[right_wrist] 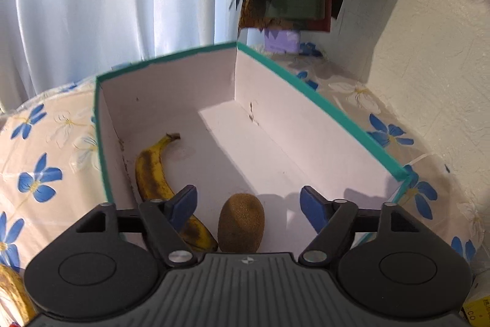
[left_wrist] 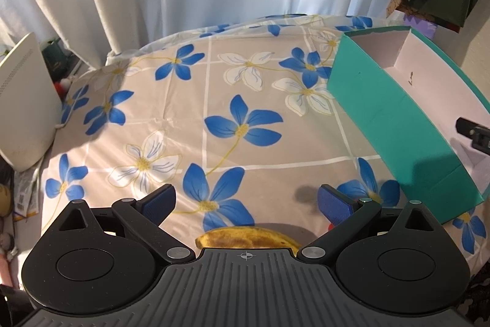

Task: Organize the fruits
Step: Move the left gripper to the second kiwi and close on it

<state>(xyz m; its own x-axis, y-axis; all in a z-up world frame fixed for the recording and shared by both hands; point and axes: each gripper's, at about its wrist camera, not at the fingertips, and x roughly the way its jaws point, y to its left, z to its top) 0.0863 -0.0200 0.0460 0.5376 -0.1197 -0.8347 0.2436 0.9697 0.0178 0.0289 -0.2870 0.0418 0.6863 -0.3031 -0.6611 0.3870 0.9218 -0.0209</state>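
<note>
Item one: my left gripper [left_wrist: 245, 201], fingers spread, nothing between them, over the flowered table [left_wrist: 171, 124]; a spotted banana [left_wrist: 248, 238] lies just beneath. Item two: teal box [right_wrist: 101, 143], holding a second banana [right_wrist: 153, 170] along its left wall, a kiwi [right_wrist: 241, 222] just beside. Item three: my right gripper [right_wrist: 248, 207], fingers released, either side of the kiwi.

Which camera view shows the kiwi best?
The right wrist view: the kiwi lies whole inside the teal box, beside a banana. The left wrist view shows no kiwi; the box wall hides it.
</note>
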